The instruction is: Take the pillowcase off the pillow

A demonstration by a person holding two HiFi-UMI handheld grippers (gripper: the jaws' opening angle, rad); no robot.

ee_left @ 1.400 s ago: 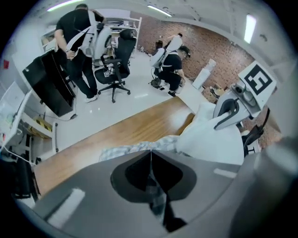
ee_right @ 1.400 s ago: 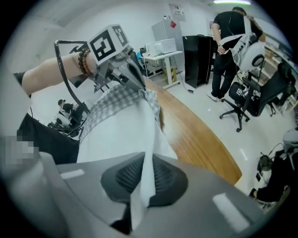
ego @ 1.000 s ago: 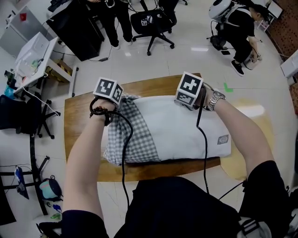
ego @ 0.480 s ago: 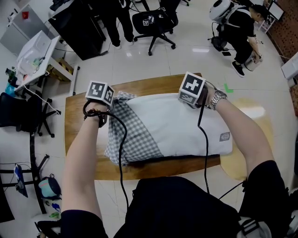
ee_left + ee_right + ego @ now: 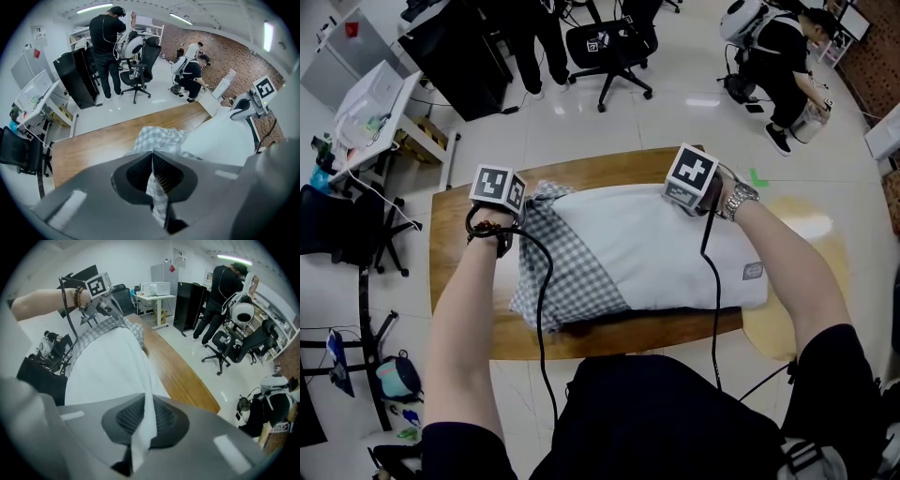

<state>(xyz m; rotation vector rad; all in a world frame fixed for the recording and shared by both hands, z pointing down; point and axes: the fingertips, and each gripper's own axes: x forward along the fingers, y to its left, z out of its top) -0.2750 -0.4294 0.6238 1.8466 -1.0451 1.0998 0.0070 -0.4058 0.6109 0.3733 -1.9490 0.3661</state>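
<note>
On table (image 5: 93, 145), left claw (image 5: 152, 154) pinches checked pillowcase (image 5: 161, 139).

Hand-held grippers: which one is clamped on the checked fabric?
The left hand-held gripper: its jaws pinch the checked pillowcase, while the right hand-held gripper pinches the white pillow.

one wooden table (image 5: 459, 244). one white pillow (image 5: 675, 244) and one checked pillowcase (image 5: 567, 267) on it. two grippers: the left gripper (image 5: 152, 161) and the right gripper (image 5: 144, 404), each with one marker cube and one black cable. one bead bracelet (image 5: 487, 228) and one wristwatch (image 5: 739, 195). in the head view two black chairs show plainly: one office chair (image 5: 609, 42) at twelve o'clock and one dark chair (image 5: 337, 234) at nine o'clock. two onlookers: one standing person (image 5: 530, 47) at eleven o'clock and one crouching person (image 5: 778, 52) at one o'clock.
</note>
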